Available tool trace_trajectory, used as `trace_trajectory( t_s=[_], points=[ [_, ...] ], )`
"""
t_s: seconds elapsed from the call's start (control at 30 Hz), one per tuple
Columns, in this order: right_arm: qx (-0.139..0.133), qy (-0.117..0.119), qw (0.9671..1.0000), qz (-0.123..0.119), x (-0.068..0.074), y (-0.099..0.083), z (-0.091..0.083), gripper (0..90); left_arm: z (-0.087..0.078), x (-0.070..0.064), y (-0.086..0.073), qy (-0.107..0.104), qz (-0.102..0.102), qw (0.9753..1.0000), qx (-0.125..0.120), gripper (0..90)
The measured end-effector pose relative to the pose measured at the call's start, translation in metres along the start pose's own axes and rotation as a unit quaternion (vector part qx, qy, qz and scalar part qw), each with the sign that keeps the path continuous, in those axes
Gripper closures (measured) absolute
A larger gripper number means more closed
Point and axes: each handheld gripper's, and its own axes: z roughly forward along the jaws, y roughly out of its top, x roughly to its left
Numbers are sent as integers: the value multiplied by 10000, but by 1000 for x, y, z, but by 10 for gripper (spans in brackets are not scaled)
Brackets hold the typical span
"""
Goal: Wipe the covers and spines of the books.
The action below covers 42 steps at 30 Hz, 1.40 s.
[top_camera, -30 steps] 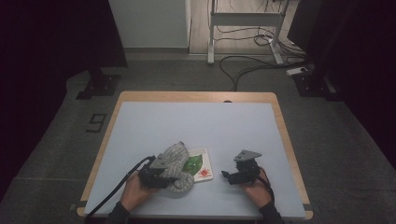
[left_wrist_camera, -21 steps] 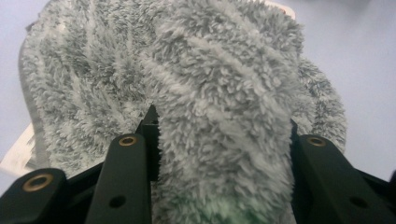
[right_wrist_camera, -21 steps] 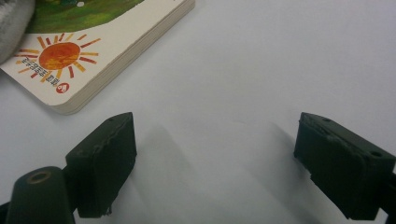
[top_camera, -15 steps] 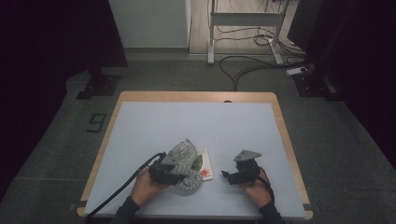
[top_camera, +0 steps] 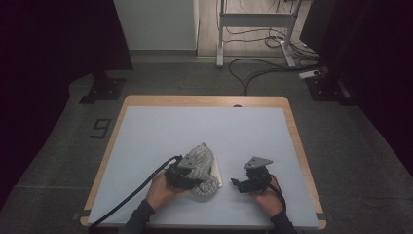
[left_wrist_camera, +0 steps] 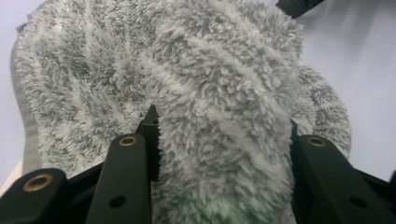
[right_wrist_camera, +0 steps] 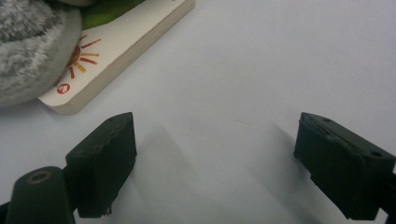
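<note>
Grey, fluffy towel [left_wrist_camera: 205,93] is bunching up between your left tongs [top_camera: 187,176], whose jaws are closing on a thick fold of it, so the left tongs are gripping the cloth firmly. Seen from the high view, the towel [top_camera: 200,163] is lying on the pale blue tabletop [top_camera: 195,126] toward its 6 o'clock edge, and it is draping over a small picture book [right_wrist_camera: 116,42] with a sun drawing on its cover. One corner of that book is peeking out at the towel's 3 o'clock side.

Your right tongs [top_camera: 239,185] are hovering just above the bare tabletop, near the book's corner at its 3 o'clock side. Their jaws are standing wide apart and holding nothing.

Here is what could be going wrong next, as a judgement. The towel is resting on the book, so pulling the cloth sideways is likely to be dragging the book with it toward the tabletop's near edge. Only one fold is being pinched, so the rest of the towel may be slipping free or trailing as you are lifting. Your right tongs are sitting close enough that a quick swing of the towel could be brushing them.
</note>
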Motion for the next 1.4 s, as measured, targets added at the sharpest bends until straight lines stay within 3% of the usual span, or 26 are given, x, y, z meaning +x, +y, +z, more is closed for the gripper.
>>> trace_trajectory(
  t_s=[0.97, 1.2, 1.4],
  points=[
    [7, 15, 10000, 0, 0, 0, 0, 121, 41, -13, 44, -249, 260, 9994, 1, 553],
    [5, 16, 10000, 3, 0, 0, 0, 121, 41, -11, 45, -294, 263, 9992, -24, 552],
    [-5, 4, 10000, 8, 0, 0, 0, 122, 30, -2, 48, -368, 59, 9991, -178, 549]
  ],
)
